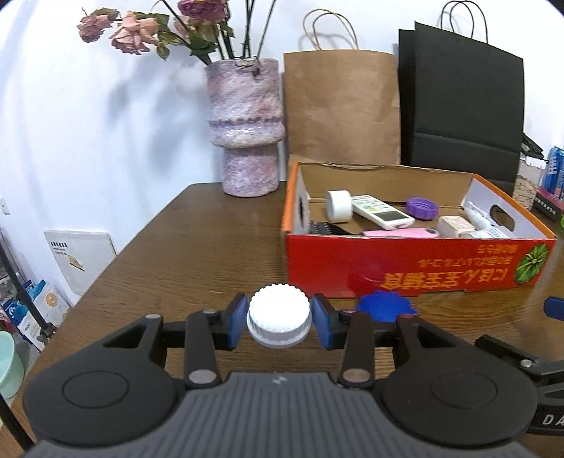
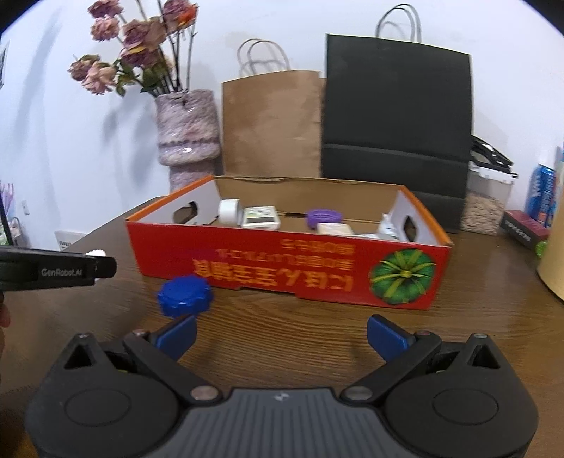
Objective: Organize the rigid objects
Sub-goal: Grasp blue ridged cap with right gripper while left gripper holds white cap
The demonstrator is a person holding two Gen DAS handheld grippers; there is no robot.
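Red cardboard box already stocked with remote, tape roll, purple lid; white bottle cap clamped in left claw, short of box; blue cap outstanding on surface; right claw agape, empty.

We find both views evenly and brightly lit. Soft grey shadows of the flowers fall on the white wall below and beside them. Fisheye bending curves the table edge and darkens the corners. The red box lettering is slightly blurred.
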